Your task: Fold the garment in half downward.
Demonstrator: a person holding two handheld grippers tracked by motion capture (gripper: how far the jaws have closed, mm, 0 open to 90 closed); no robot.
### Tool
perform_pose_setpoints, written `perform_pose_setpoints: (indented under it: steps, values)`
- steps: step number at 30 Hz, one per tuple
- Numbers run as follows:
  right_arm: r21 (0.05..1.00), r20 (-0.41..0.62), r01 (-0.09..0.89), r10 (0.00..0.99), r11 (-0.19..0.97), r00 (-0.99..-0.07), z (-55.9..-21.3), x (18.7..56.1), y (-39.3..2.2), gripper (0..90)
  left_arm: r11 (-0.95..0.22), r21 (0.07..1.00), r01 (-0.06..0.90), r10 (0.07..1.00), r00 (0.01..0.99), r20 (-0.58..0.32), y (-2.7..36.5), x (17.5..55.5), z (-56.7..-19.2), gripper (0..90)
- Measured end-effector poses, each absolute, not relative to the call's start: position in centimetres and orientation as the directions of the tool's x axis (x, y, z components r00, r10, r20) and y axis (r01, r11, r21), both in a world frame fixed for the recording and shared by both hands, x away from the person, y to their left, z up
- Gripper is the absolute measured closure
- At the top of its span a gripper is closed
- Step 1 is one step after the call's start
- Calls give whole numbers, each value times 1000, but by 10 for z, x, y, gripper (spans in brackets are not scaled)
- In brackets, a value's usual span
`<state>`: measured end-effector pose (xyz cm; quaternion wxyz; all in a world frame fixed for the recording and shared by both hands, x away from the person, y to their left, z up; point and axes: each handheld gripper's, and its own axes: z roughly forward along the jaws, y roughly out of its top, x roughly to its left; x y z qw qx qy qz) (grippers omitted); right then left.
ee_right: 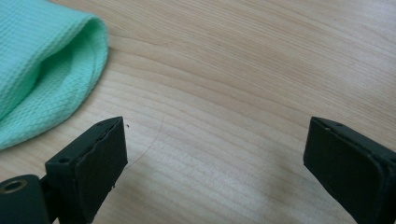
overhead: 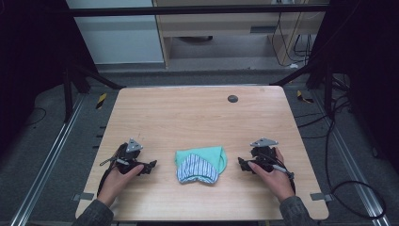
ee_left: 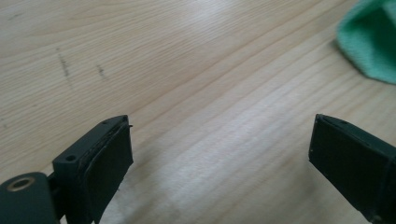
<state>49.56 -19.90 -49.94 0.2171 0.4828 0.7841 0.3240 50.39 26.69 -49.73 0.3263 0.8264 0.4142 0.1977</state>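
Now your left tongs (overhead: 151,165) and right tongs (overhead: 241,164) both rest low on the tabletop (overhead: 188,113), each with its jaws spread wide and nothing between them. Your cloth (overhead: 201,164), a folded green piece with a striped blue-and-white layer on top, lies between the two, apart from each. From the left gripper view its green edge sits far right; from the right gripper view, upper left.
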Motion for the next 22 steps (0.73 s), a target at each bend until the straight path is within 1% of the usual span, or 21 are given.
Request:
perform_pose_setpoints:
  steps: [2,6,9,10,14,16,17,22]
  values:
    - [718,-30,623,908,311,-418,-502,499,-200,62,-420,711,564,820,571,32,269,507,-499,58]
    - [718,-45,641,937,271,-346,-506,508,-200,66,-406,714,570,833,552,32,272,514,-502,58]
    - [724,-20,651,951,228,-310,-509,514,-200,67,-382,723,575,845,535,21,273,519,-505,58]
    - [727,-9,654,957,206,-291,-510,516,-200,51,-382,723,576,849,528,28,273,521,-507,58]
    - [732,-2,656,963,184,-269,-512,522,-199,28,-375,720,584,854,519,23,273,527,-508,30]
    - [726,-1,665,968,175,-253,-512,522,-199,3,-366,715,595,864,503,24,272,530,-508,19]
    - [724,-3,670,971,166,-238,-512,522,-200,1,-360,713,601,868,496,20,271,532,-508,1]
    - [722,2,676,977,146,-213,-512,521,-198,1,-347,713,609,878,479,18,269,531,-508,0]
